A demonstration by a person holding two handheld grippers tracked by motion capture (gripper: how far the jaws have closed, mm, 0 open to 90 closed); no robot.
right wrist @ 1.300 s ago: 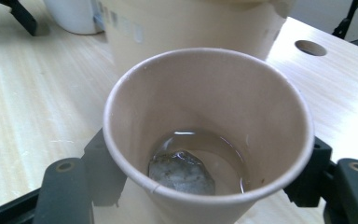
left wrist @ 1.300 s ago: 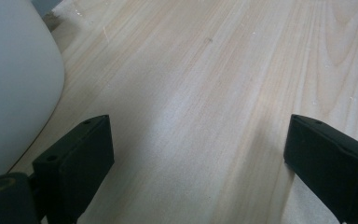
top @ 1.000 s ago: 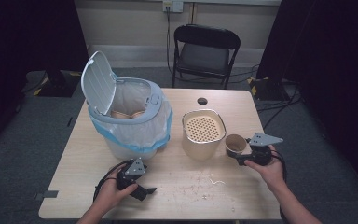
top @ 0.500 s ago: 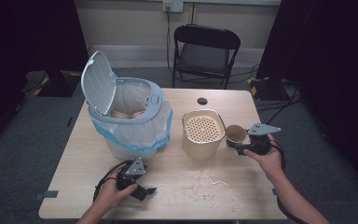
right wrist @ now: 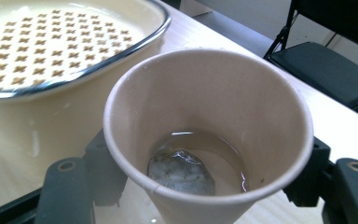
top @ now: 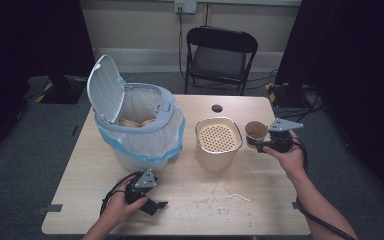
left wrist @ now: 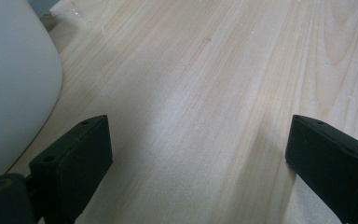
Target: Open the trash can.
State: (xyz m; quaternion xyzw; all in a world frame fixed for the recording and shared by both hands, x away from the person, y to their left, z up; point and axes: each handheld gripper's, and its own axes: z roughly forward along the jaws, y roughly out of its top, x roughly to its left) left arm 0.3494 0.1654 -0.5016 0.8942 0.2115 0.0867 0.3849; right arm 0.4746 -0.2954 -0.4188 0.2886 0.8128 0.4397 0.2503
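— Pale wooden worktop, dark room, folding chair beyond the far edge. Items?

— Lidded bin with blue liner, far left. Cream perforated container, centre. Paper cup just beside it, toward the right edge, off the surface; liquid and a tea bag inside.

— Right hand-held gripper?

— Jaws clamped on the cup's sides.

— Left hand-held gripper?

— Near edge, jaws wide apart, nothing between them.
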